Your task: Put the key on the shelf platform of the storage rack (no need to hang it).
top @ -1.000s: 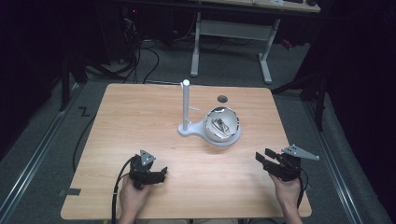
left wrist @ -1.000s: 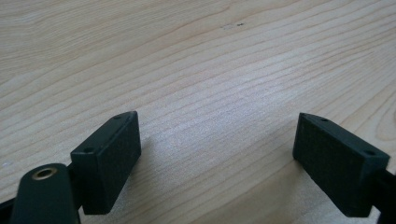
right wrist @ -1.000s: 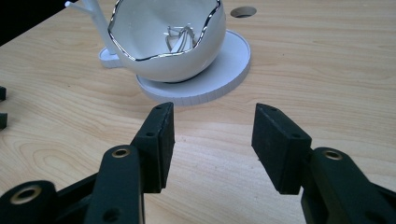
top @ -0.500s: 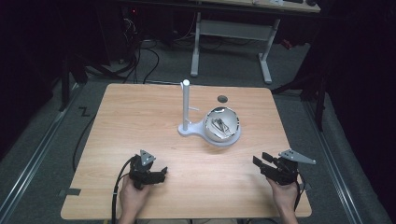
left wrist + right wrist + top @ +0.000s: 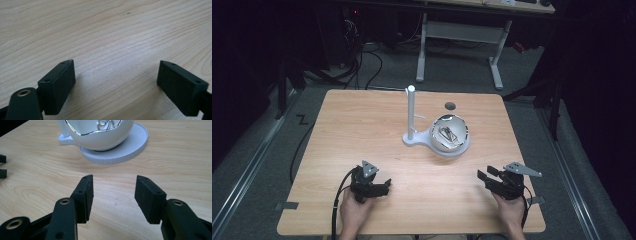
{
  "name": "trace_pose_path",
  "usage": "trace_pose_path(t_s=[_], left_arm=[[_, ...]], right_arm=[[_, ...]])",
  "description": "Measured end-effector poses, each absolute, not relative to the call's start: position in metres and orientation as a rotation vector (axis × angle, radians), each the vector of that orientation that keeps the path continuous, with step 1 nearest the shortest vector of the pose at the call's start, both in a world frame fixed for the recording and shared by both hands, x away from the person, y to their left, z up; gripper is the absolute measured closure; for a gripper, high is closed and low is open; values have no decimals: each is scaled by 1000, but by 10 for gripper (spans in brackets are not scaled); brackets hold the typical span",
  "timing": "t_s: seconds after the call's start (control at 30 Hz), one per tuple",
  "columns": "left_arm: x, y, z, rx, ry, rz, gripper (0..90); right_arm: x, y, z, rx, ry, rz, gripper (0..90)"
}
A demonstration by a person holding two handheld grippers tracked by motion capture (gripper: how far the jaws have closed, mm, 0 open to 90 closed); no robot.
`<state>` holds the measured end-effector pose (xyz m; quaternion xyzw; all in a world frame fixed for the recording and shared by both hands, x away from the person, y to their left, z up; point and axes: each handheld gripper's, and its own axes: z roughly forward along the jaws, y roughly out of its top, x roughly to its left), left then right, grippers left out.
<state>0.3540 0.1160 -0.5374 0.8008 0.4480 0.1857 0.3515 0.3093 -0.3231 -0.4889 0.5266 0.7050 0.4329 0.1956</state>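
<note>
A white bowl (image 5: 451,136) sits on a stand's base (image 5: 414,140) toward the table's far edge. It looks rigid, smooth, probably slippery, best gripped at its rim. Both the left gripper (image 5: 371,186) and right gripper (image 5: 497,183) rest near the near edge, jaws spread, empty
</note>
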Motion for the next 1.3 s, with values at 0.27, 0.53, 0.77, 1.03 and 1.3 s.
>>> trace_pose_path(t_s=[0.27, 0.53, 0.77, 1.03, 1.3], left_arm=[[354, 116, -537, 2073, 1160, 481, 156], [354, 116, -537, 2073, 1160, 481, 156], [354, 116, -537, 2073, 1159, 481, 156], [354, 116, -537, 2073, 1159, 481, 156], [354, 116, -537, 2073, 1159, 481, 156]], right_arm=[[310, -315, -495, 1464, 1995, 1196, 500], [314, -308, -500, 1457, 2013, 1185, 502], [317, -302, -504, 1456, 2029, 1174, 502], [321, -297, -509, 1461, 2045, 1161, 503], [323, -292, -514, 1460, 2060, 1143, 503]])
